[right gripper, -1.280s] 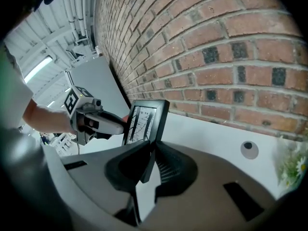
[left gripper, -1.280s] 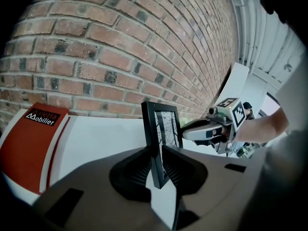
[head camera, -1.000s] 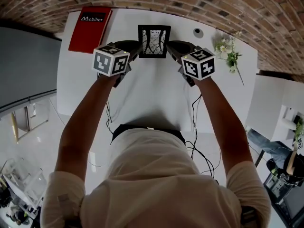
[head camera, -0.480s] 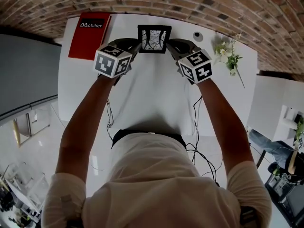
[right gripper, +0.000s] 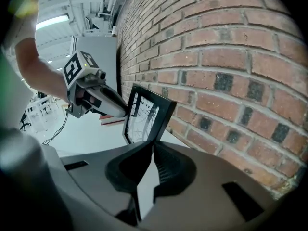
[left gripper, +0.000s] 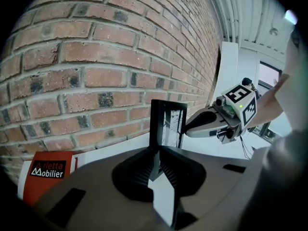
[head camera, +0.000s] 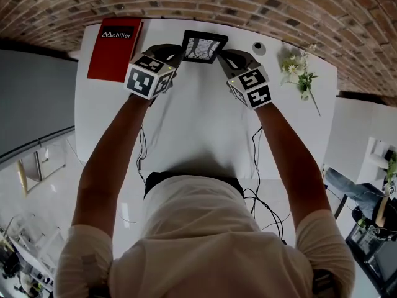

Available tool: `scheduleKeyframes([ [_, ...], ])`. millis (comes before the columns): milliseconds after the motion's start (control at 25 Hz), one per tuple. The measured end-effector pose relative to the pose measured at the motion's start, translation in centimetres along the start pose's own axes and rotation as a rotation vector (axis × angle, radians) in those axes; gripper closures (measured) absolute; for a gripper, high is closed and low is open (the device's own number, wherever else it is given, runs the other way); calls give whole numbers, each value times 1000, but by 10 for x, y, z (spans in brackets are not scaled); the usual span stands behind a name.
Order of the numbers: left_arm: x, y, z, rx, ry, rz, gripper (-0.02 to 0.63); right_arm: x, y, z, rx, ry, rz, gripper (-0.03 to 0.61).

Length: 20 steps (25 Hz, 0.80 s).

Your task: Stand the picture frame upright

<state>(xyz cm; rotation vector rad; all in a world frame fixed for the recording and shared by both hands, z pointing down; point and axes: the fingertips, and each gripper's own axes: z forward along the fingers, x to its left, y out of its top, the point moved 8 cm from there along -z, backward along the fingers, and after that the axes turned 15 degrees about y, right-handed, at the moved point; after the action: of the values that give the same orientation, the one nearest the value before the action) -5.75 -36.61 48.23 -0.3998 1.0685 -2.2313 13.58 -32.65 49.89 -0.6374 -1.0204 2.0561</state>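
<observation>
A black picture frame (head camera: 203, 46) with a branch drawing is held between both grippers at the far edge of the white table (head camera: 198, 123), near the brick wall. It stands close to upright in the left gripper view (left gripper: 168, 124) and leans a little in the right gripper view (right gripper: 144, 114). My left gripper (head camera: 180, 51) has the frame's left edge between its closing jaws, and the pads touch it (left gripper: 156, 153). My right gripper (head camera: 222, 54) is shut on the opposite edge (right gripper: 153, 146). Each gripper shows in the other's view, the right gripper (left gripper: 224, 117) and the left gripper (right gripper: 91, 97).
A red catalogue (head camera: 115, 42) lies at the table's far left. A small round white object (head camera: 258, 44) and a sprig of white flowers (head camera: 298, 70) lie at the far right. The brick wall (head camera: 248, 5) runs just behind the frame. Cables (head camera: 260, 166) hang off the table's near edge.
Both grippers have moved toward the wall and closed in on the frame's sides. The frame has gone from lying flat to tilted up, nearer the wall.
</observation>
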Motion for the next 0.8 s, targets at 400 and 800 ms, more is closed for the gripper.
scheduleKeyframes([
  [400, 5, -9, 18, 1, 19, 26, 580, -9, 0, 13, 46, -46, -110, 555],
  [800, 10, -19, 31, 13, 52, 61, 581, -12, -5, 23, 89, -78, -195, 557],
])
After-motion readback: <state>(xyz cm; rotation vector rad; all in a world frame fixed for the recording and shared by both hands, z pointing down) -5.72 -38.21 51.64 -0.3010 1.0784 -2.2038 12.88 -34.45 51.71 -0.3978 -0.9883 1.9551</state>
